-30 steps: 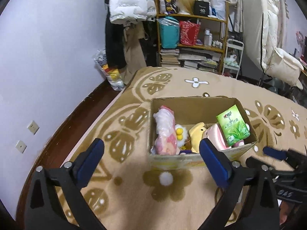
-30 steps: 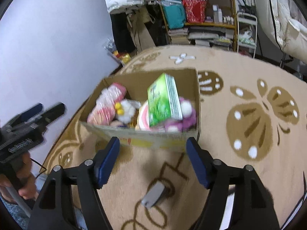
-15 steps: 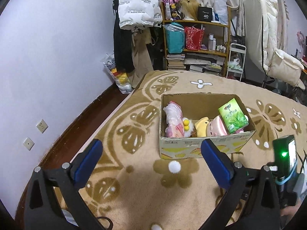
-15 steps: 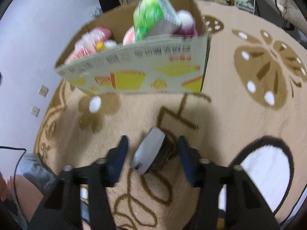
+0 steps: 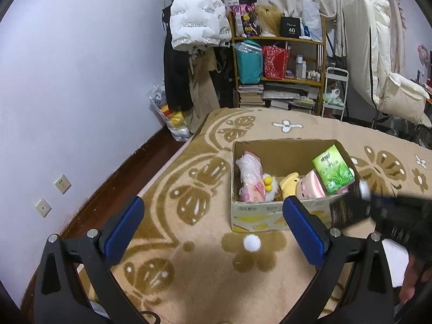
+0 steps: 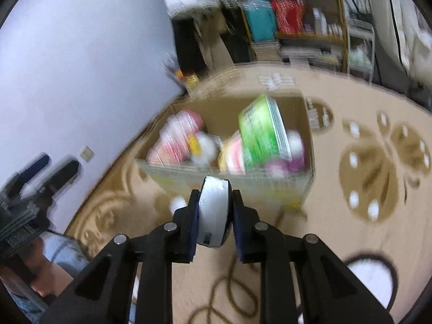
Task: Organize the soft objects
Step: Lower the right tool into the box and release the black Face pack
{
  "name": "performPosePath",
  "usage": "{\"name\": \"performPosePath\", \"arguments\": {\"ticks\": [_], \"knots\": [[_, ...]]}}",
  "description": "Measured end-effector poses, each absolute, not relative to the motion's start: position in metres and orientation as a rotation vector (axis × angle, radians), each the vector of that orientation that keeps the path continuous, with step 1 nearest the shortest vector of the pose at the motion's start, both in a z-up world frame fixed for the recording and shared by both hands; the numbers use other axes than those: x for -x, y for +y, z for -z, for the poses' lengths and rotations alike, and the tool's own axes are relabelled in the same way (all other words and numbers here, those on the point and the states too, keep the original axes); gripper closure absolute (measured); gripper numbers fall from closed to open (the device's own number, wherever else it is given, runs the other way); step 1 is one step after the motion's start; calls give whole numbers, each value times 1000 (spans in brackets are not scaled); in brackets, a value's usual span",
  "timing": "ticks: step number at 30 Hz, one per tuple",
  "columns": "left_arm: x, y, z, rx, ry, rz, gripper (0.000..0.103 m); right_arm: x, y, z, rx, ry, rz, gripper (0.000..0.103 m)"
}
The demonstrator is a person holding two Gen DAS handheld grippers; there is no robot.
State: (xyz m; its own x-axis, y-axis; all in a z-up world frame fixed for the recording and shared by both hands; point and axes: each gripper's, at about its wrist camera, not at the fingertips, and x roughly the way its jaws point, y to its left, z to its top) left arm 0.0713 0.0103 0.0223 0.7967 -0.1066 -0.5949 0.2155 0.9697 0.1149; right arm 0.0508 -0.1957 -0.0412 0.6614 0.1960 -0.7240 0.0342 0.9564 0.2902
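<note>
While the right gripper [image 6: 215, 210] is clamping a small flat white pack [image 6: 213, 210] between its blue pads, the pack is sitting upright on edge in the jaws, lifted off the rug [image 6: 337, 216] and just short of the near wall of the cardboard box [image 6: 291, 189]. Right wrist view is blurring heavily, so the pack's label is not readable.

Left gripper [image 5: 213, 232] is hanging wide open over the rug with nothing between its blue pads, pointing toward the box [image 5: 270, 213] from the near side. A white pompom [image 5: 251, 242] is lying on the rug just in front of the box, between the left gripper's fingers as seen in the left wrist view.

Inside the box, a pink toy wrapped in clear plastic [image 5: 251, 178] is lying at the left, a white-and-yellow plush [image 5: 268, 185] beside it, a yellow plush [image 5: 289, 182] and a pink plush [image 5: 310, 187] in the middle, and a green tissue pack [image 5: 333, 170] is leaning tilted at the right.

A shelf [image 5: 278, 62] and a hanging white puffer jacket [image 5: 197, 21] are standing by the far wall.
</note>
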Motion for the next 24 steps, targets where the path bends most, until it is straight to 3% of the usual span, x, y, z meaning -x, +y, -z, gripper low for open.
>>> {"name": "performPosePath", "arguments": {"ticks": [6,17,19,21,24], "knots": [[-73,12,-25,-170,603,169,2,-81,-184,10,-227,709,-120,80],[-74,14,-25,-174,582,152,2,-129,-187,37,-204,737,-97,75],[-75,16,-26,-169,575,139,2,-130,-187,37,-212,737,-113,68],[-75,19,-27,-161,572,132,2,-128,-190,36,-223,732,-114,52],[-74,22,-29,-145,575,134,2,-121,-194,31,-224,717,-103,39]]}}
